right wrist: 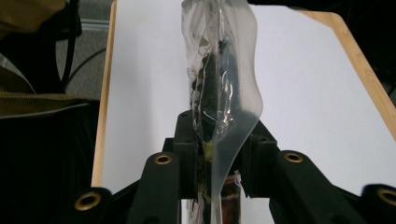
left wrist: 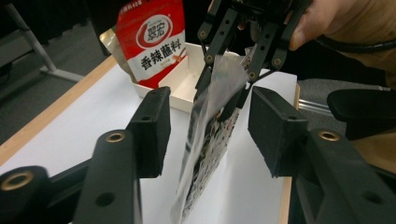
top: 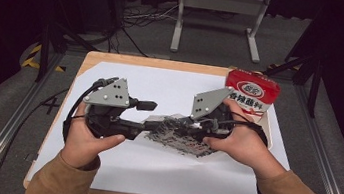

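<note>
Clear plastic pouch with a black-and-white printed face hangs edge-up between the left gripper's spread fingers, untouched by them. Beyond, the right gripper's fingers pinch its far end. Farther off, a red sauce packet stands in a white tray on the counter.

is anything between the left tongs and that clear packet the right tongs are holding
Nothing visible. The clear packet already hangs in the gap of the open left tongs, their pads apart from it on both sides. The right tongs clamp its far end.
</note>
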Action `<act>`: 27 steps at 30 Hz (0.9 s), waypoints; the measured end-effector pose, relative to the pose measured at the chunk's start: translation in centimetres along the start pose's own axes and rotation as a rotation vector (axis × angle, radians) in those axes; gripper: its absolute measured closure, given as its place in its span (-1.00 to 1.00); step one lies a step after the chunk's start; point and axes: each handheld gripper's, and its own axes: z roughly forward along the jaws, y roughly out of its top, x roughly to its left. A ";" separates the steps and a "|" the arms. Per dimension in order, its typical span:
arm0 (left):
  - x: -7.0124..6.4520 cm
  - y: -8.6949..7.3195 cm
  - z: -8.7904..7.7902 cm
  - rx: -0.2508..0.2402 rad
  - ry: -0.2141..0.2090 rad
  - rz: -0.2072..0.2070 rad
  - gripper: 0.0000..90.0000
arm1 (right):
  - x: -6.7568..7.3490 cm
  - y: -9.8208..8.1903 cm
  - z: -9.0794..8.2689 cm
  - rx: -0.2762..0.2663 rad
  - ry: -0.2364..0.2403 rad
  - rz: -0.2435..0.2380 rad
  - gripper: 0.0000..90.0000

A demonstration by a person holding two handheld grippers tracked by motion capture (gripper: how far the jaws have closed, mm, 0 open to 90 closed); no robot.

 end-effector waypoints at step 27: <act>2.5 -2.0 -3.0 -0.055 0.116 -0.076 -0.20 | -1.9 -2.6 -5.6 -0.311 -0.144 0.144 0.59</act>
